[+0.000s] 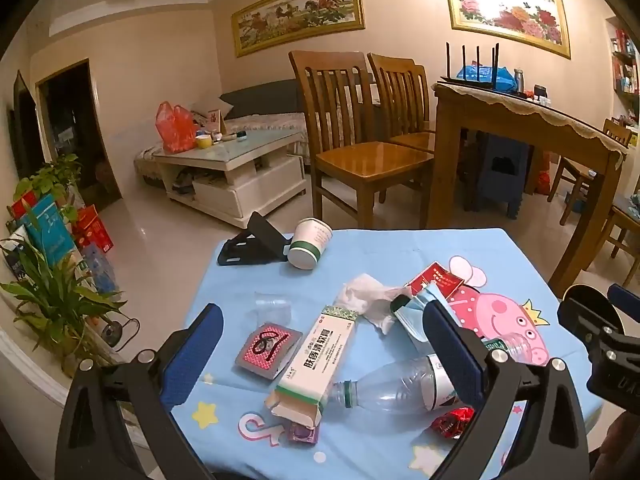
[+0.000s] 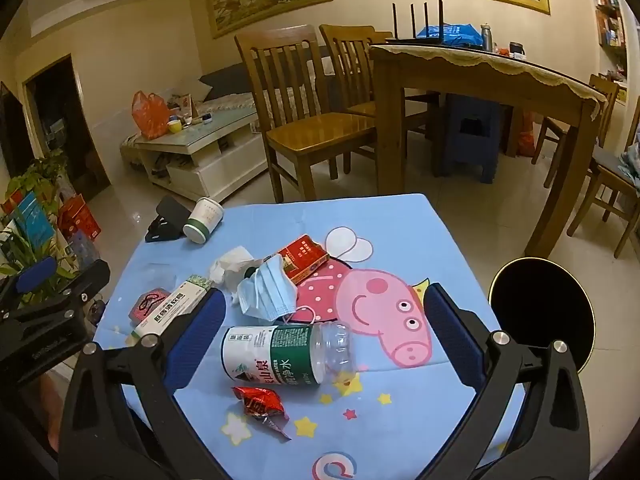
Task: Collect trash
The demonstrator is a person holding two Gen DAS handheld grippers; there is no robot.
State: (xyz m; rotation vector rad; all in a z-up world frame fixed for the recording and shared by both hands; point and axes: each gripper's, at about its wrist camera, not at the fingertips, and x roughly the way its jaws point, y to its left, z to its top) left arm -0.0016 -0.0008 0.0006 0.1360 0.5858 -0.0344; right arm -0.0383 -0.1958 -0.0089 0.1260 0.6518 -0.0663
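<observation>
Trash lies on a small table with a blue cartoon cloth (image 1: 360, 256) (image 2: 400, 216). An empty plastic bottle (image 1: 396, 390) (image 2: 288, 354) lies on its side. Beside it are a long white and green carton (image 1: 316, 360) (image 2: 172, 310), a crumpled tissue (image 1: 368, 292) (image 2: 230, 264), a blue face mask (image 1: 416, 312) (image 2: 266, 290), a red cigarette pack (image 1: 434, 278) (image 2: 304, 256), a red foil wrapper (image 1: 452, 422) (image 2: 262, 404), a pink card (image 1: 266, 350) and a tipped paper cup (image 1: 308, 242) (image 2: 204, 220). My left gripper (image 1: 320, 344) is open above the carton and bottle. My right gripper (image 2: 326, 320) is open above the bottle.
A black phone stand (image 1: 250, 240) sits at the table's far left corner. A round black bin (image 2: 544, 312) stands at the right of the table. Wooden chairs (image 1: 352, 136), a dining table (image 1: 520, 120), a white coffee table (image 1: 240, 160) and plants (image 1: 52, 300) surround it.
</observation>
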